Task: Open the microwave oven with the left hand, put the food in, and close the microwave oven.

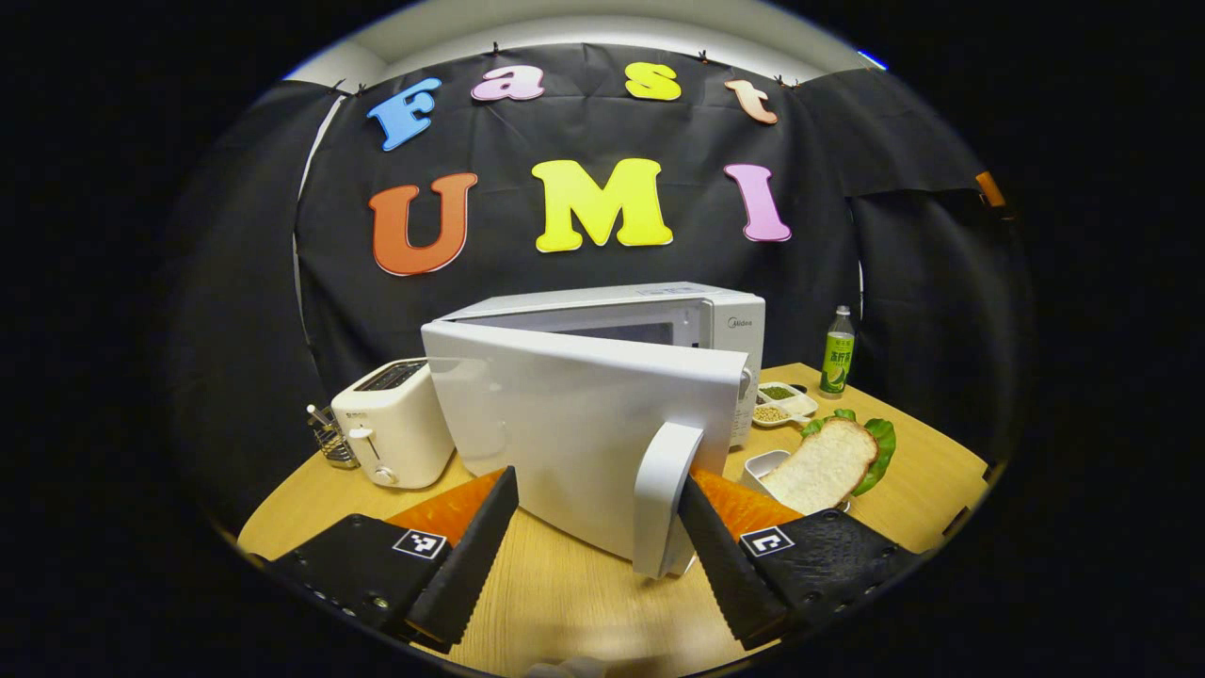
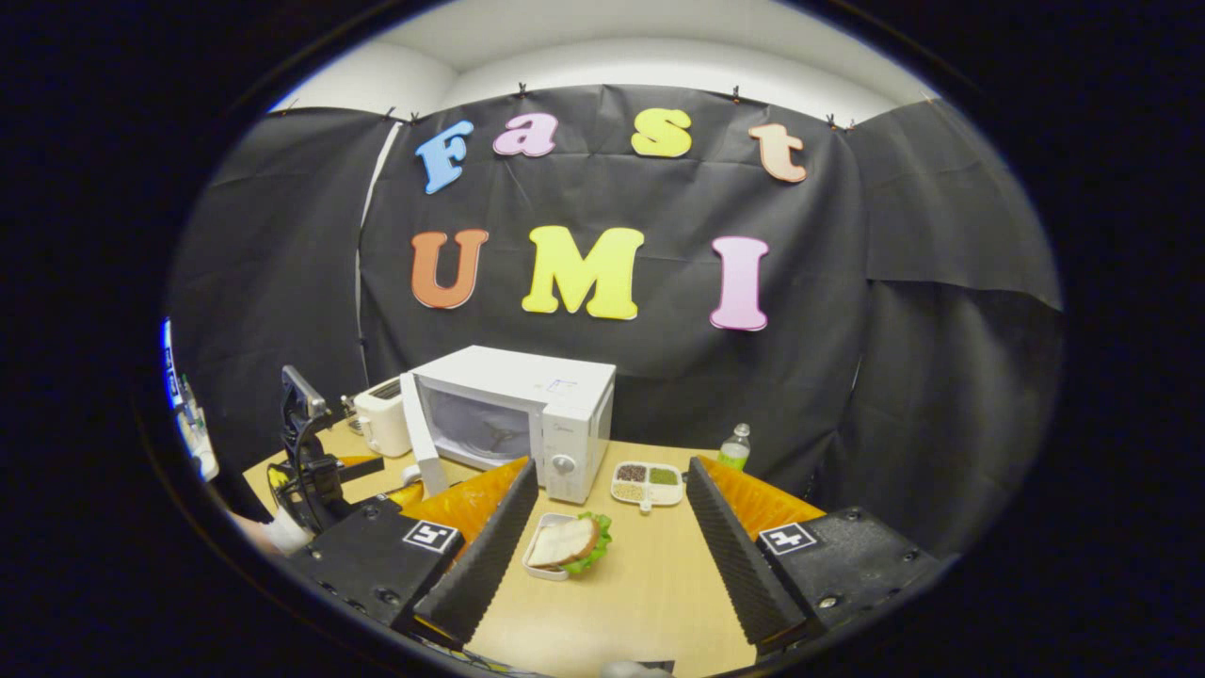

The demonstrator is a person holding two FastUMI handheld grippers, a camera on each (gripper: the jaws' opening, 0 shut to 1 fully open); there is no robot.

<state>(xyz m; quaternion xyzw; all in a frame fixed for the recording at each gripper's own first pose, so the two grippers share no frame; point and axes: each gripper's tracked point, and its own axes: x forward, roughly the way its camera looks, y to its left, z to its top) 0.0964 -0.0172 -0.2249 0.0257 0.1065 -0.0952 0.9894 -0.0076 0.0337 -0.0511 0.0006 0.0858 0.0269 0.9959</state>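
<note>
Left gripper view shows the left gripper (image 1: 598,532) spread wide around the door handle (image 1: 665,494) without gripping, so hooking its right finger (image 1: 725,565) behind it would swing the microwave door (image 1: 574,424) fully open.

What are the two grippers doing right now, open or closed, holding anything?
Left gripper: open, fingers on either side of the microwave door handle, not pressing on it.
Right gripper: open, holding nothing, sandwich ahead.

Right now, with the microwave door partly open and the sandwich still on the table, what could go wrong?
1. The left gripper is open around the door handle, not clamped; a pull could slip off.
2. The microwave door swings towards the toaster and could bump it.
3. The sandwich lies loose in its small dish; the open right gripper might tip it.
</note>
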